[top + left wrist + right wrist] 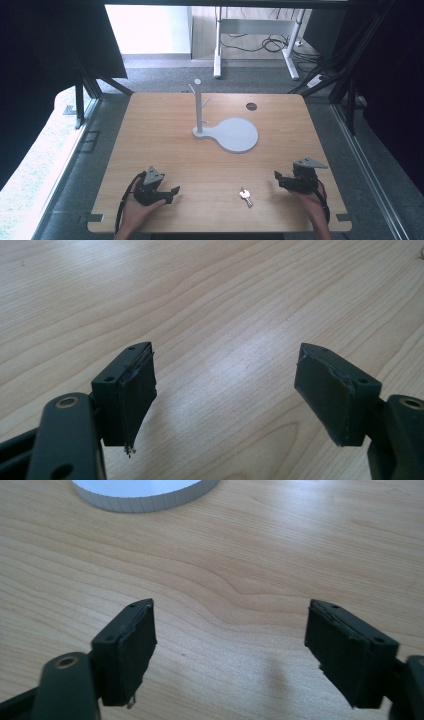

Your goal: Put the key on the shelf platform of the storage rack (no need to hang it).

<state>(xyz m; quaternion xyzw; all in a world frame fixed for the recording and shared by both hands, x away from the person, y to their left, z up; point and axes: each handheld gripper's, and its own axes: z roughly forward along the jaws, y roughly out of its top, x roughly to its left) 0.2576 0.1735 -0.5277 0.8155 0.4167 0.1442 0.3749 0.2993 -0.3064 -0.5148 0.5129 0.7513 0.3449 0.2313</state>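
A small silver key [245,196] lies flat on the wooden table [165,150] near the front edge, between the two hands. A white stand [199,107] with short pegs rises from a round white base [235,135] at the table's middle. My left gripper [174,192] rests at the front left, held in a hand, its jaws wide apart with bare wood between them [225,390]. My right gripper [276,178] sits at the front right, also open and empty [230,645], pointing left toward the key. The base's rim [145,497] shows at the top of the right gripper view.
A dark round hole [251,106] is in the table's far right part. Black frame posts [80,95] stand at both back corners. A white desk frame [255,35] and cables lie on the floor beyond the table.
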